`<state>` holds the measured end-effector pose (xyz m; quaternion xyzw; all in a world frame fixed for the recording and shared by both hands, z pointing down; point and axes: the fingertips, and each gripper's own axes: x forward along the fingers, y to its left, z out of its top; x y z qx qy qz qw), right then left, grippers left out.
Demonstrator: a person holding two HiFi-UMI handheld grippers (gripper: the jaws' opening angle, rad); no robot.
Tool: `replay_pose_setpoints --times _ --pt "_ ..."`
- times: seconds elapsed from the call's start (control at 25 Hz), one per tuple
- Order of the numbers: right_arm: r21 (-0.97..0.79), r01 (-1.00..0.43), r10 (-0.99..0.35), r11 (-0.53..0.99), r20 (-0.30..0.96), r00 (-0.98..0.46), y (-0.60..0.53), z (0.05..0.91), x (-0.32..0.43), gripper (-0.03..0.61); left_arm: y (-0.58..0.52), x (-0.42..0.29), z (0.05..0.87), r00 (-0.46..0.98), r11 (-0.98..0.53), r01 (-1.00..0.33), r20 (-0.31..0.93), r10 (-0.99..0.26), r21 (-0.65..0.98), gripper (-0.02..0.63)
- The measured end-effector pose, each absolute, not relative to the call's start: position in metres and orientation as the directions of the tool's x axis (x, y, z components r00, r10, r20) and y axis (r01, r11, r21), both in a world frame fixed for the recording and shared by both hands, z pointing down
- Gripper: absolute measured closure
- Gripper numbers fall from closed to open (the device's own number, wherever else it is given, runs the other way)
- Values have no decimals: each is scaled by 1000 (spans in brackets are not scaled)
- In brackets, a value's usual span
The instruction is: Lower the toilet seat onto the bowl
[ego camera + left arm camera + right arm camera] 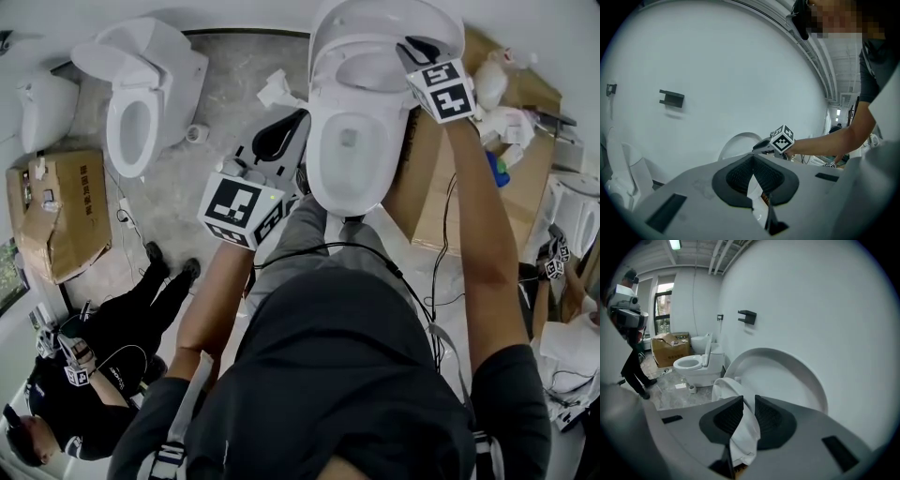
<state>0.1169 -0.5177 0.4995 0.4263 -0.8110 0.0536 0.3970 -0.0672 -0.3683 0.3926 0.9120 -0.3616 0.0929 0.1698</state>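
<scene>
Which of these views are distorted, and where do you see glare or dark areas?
Head view: even light, sharp, only a mild wide-angle stretch. Left gripper view: strong fisheye bends the wall, corners black. Right gripper view: same fisheye and black corners; the ceiling lamp glares at top left.

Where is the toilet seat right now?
In the right gripper view, the toilet seat stands raised between the fingers of the right gripper, just in front of the upright lid.
</scene>
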Motion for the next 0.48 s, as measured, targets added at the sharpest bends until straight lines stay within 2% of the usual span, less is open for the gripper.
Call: replay_pose_setpoints --times 0.48 --pt "180 -724 -600 666 706 -376 -456 488 102 515 -346 -58 382 700 -656 -713 298 -649 246 609"
